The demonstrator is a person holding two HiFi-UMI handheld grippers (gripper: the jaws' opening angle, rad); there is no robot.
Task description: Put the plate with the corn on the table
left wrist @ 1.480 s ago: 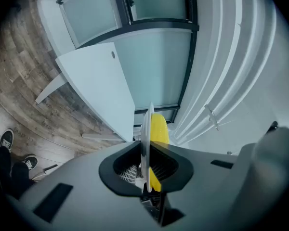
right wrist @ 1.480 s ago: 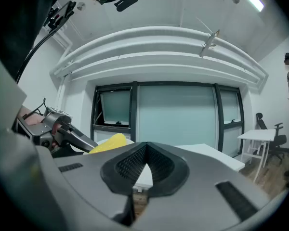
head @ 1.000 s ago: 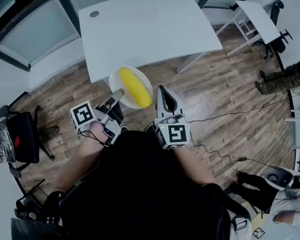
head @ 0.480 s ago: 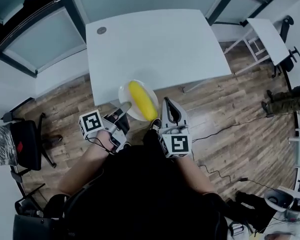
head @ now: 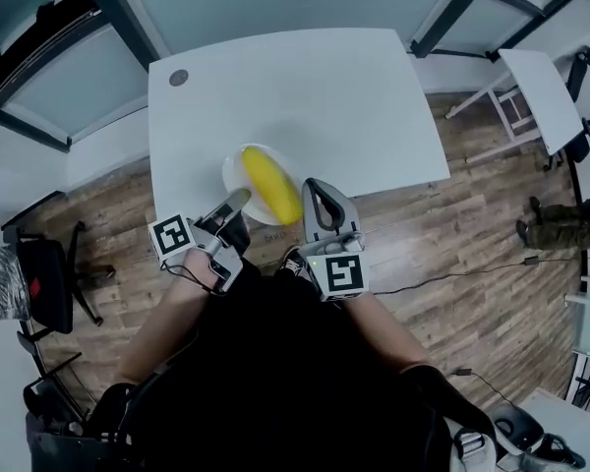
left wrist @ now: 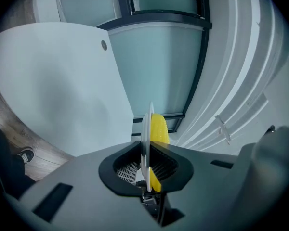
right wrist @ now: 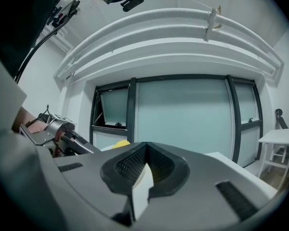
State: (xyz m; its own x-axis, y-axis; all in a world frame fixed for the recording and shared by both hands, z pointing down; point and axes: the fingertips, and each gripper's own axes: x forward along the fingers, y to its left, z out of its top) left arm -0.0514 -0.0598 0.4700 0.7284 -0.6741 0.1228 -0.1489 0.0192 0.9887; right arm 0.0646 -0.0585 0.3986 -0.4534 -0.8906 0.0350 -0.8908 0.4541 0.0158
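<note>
A white plate (head: 236, 169) with a yellow corn cob (head: 270, 185) on it hangs level over the front edge of the white table (head: 295, 77). My left gripper (head: 238, 199) is shut on the plate's near left rim. In the left gripper view the plate (left wrist: 145, 129) stands edge-on between the jaws, with the corn (left wrist: 159, 128) on its right. My right gripper (head: 313, 189) is at the plate's right rim. In the right gripper view the white plate rim (right wrist: 140, 191) sits pinched between its jaws, and a bit of corn (right wrist: 119, 144) shows beyond.
The table has a round grommet (head: 179, 78) at its far left corner. A black chair (head: 44, 273) stands on the wooden floor at the left. A second white desk (head: 541, 77) is at the right. A glass wall runs behind the table.
Both grippers have carried the plate forward. It was over the floor in front of the table and is now over the table's front edge.
</note>
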